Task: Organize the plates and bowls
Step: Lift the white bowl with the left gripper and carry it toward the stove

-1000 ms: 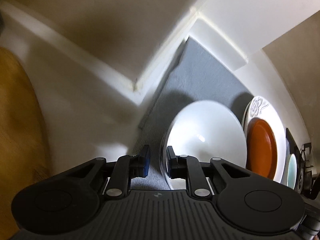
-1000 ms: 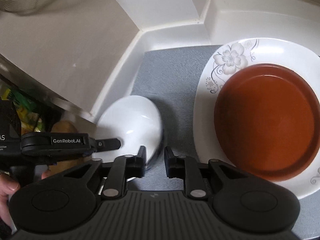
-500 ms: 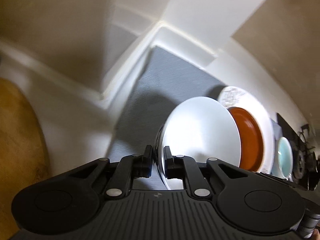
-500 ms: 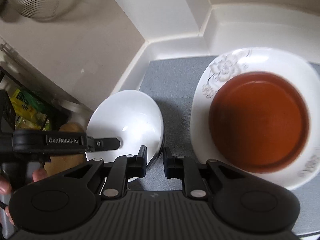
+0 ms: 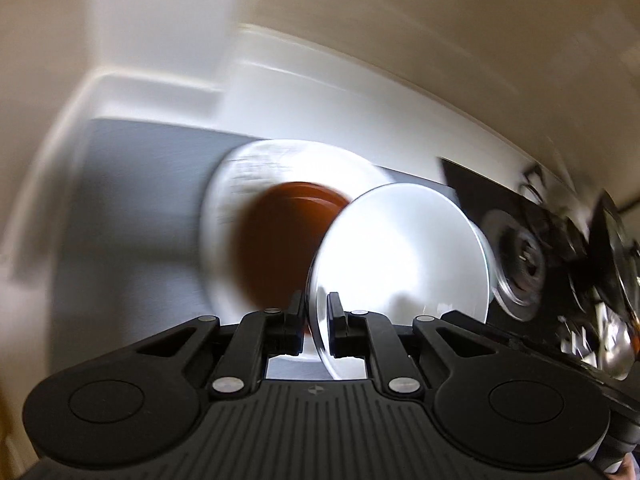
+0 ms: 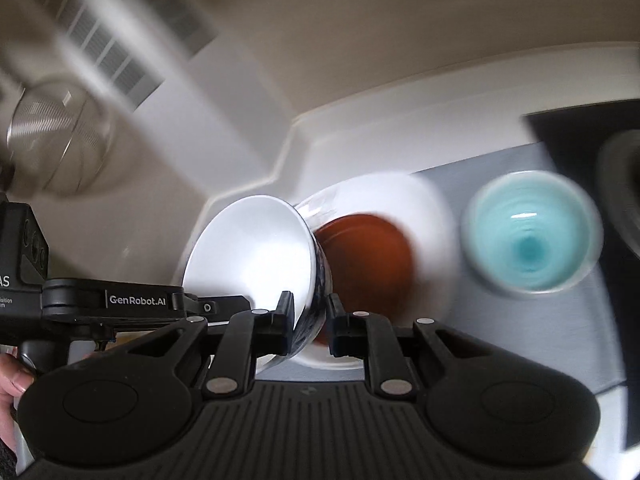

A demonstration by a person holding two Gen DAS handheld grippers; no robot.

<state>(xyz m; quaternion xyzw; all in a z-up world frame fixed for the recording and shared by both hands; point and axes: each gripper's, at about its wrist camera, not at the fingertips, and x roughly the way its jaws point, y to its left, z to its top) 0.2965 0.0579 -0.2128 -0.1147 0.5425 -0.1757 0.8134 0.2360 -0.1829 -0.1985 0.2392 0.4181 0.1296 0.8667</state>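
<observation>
White and glossy, the bowl (image 5: 404, 264) is hanging in the air between your two tools, tilted on edge above the grey mat (image 5: 140, 200). Your left gripper (image 5: 316, 322) is pinching its near rim, both pads tight on the thin wall. Your right gripper (image 6: 307, 320) is clamping the opposite rim, where the bowl's (image 6: 256, 256) dark blue outer side is showing between the fingers. Just behind the bowl, a brown dish (image 6: 368, 256) is sitting on a white floral plate (image 6: 432, 216) lying on the mat. Further to the right in the right wrist view, a pale blue bowl (image 6: 532, 236) is standing on the same mat, apart from the plate. Your hand (image 6: 12, 380) is gripping the left tool's handle at the frame's lower left. A metal strainer (image 6: 52, 140), blurred, is showing at the upper left of that view.
</observation>
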